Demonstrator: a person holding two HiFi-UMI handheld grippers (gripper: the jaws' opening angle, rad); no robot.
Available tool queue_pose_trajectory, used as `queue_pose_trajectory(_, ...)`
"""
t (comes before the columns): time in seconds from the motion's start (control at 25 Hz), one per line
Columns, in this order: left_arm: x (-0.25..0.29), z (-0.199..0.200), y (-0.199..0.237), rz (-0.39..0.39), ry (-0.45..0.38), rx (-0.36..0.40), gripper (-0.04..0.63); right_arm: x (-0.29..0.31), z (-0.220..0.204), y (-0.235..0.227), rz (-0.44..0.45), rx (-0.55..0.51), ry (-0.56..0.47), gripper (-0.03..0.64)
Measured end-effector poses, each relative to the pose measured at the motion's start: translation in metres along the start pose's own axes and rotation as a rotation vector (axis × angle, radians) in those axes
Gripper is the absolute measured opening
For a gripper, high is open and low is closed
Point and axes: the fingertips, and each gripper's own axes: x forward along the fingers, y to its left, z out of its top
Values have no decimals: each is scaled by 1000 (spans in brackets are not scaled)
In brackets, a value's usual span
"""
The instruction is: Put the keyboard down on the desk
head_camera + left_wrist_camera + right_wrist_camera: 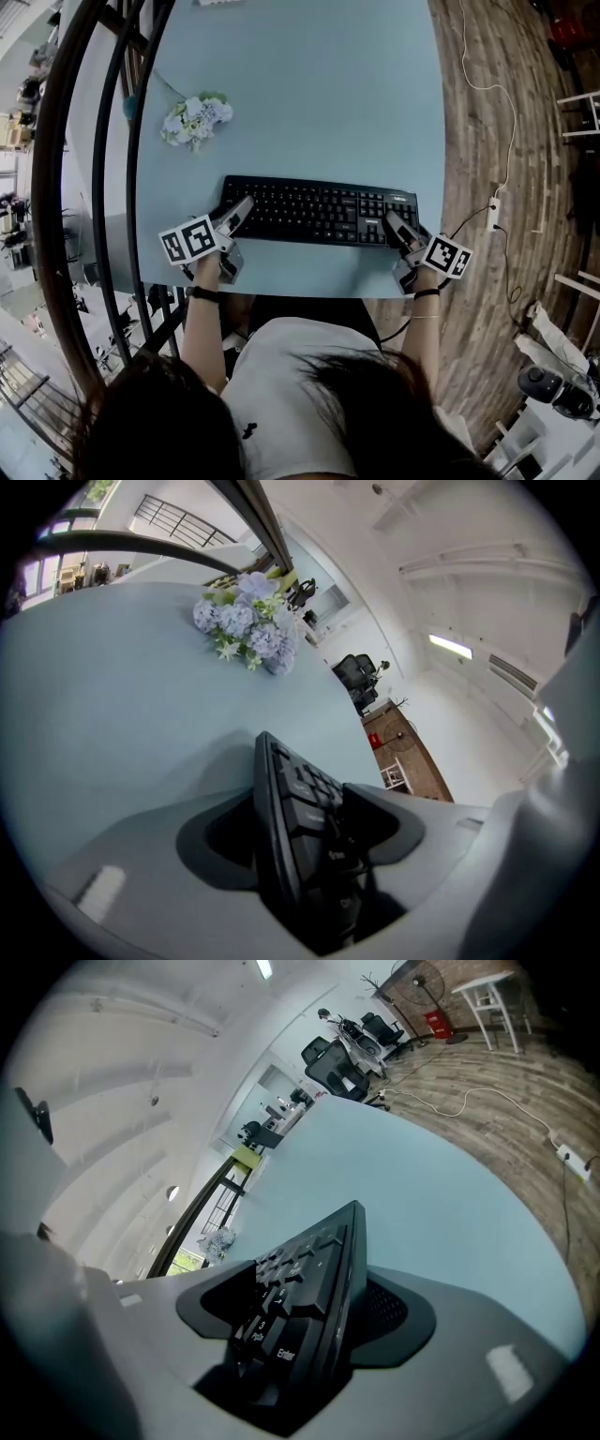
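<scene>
1. The pale blue desk is broad, with bare top around the work.
2. The black keyboard lies level along the near edge. I can't tell whether it rests on the top or hangs just above it.
3. The left gripper and right gripper each clamp one end of it.
4. Flowers sit well apart.
5. I'd judge this the setting-down itself. Both ends need to stay level, and neither grip should loosen until the keyboard rests flat.

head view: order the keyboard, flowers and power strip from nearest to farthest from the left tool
1. keyboard: its left end is gripped by the left tool.
2. flowers: on the desk, beyond the tool and slightly left.
3. power strip: off the desk, far right.
</scene>
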Motion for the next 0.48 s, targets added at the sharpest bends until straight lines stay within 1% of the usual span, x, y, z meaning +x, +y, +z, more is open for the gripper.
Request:
queue_pose_trajectory(0.24,-3,0,3,43,-25,35,318,-1,0,-1,-25,-20,-15,299)
queue_pose_trajectory(0.28,-4,1,5,60,-36,52,322,-2,-1,-2,-34,-25,-17,303)
queue_pose_trajectory(0.36,-8,4,9,113,-65,108,341,-2,-1,-4,-68,-52,-27,311)
queue_pose_trajectory(0.44,-11,4,12,160,-72,167,347,-3,-1,-9,-128,-104,-46,329)
queue_pose_trajectory(0.48,-10,3,13,171,-68,181,347,-4,-1,-12,-161,-131,-53,334)
